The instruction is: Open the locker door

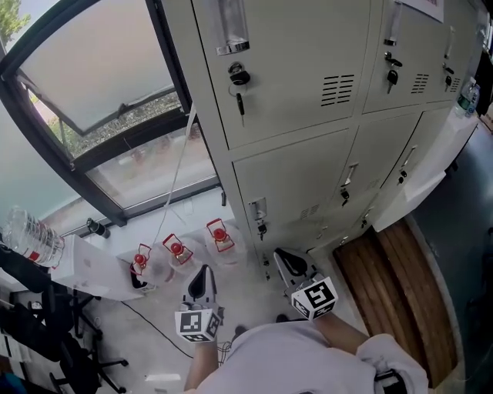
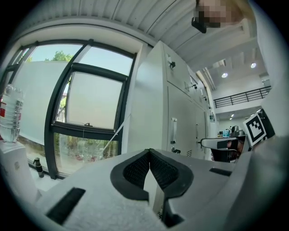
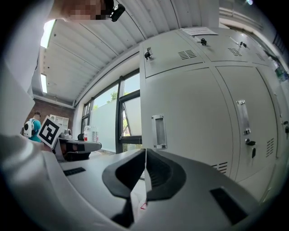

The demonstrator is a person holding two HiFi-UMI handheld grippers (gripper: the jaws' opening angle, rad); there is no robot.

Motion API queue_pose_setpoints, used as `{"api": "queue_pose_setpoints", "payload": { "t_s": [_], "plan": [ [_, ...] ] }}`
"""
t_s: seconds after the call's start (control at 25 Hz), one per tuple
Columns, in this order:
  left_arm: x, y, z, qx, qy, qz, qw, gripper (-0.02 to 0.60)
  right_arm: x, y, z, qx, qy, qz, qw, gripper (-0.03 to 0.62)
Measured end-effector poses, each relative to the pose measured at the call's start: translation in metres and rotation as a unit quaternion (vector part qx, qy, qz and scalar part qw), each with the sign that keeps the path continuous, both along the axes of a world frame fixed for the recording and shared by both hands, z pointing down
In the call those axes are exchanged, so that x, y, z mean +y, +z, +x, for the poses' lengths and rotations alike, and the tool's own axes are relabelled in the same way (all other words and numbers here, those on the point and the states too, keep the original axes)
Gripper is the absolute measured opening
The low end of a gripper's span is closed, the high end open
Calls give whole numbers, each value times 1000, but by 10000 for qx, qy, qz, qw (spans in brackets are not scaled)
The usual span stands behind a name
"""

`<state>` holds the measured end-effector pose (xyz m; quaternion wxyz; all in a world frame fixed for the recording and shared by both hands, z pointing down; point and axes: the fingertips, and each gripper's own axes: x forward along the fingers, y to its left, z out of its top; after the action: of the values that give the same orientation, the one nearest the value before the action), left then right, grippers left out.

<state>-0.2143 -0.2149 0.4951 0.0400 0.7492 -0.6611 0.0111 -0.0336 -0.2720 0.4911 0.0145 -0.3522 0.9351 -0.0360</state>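
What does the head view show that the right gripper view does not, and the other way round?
Only the head view: three clear containers with red tops below the window, and a wooden floor strip in front of the lockers. Only the right gripper view: the ribbed ceiling and its lamp. Both: the grey lockers, the window and the left tongs.

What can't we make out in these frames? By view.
Head view: sheet on an upper locker door, cut by the top edge.
Head view: key in the left lock, too small to tell its turn.
Left gripper view: bottle label, too small to read.
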Motion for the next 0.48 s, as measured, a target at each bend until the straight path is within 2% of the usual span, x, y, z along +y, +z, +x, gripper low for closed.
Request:
{"api": "queue_pose_setpoints", "payload": {
  "t_s": [0.36,0.4,0.44,0.48],
  "plan": [
    [-3,5,-12,73,88,-63,9999,9,-16,-6,-11,27,275,157,9995,18],
    [-2,5,-14,67,83,-66,9999,9,-18,-7,-14,7,249,152,9996,40],
    [-1,5,-16,63,69,-69,9999,9,-19,-8,-17,-27,211,128,9997,113],
    [-1,5,-18,60,47,-75,9999,9,-21,-9,-19,-68,180,98,9998,157]
  ]
}}
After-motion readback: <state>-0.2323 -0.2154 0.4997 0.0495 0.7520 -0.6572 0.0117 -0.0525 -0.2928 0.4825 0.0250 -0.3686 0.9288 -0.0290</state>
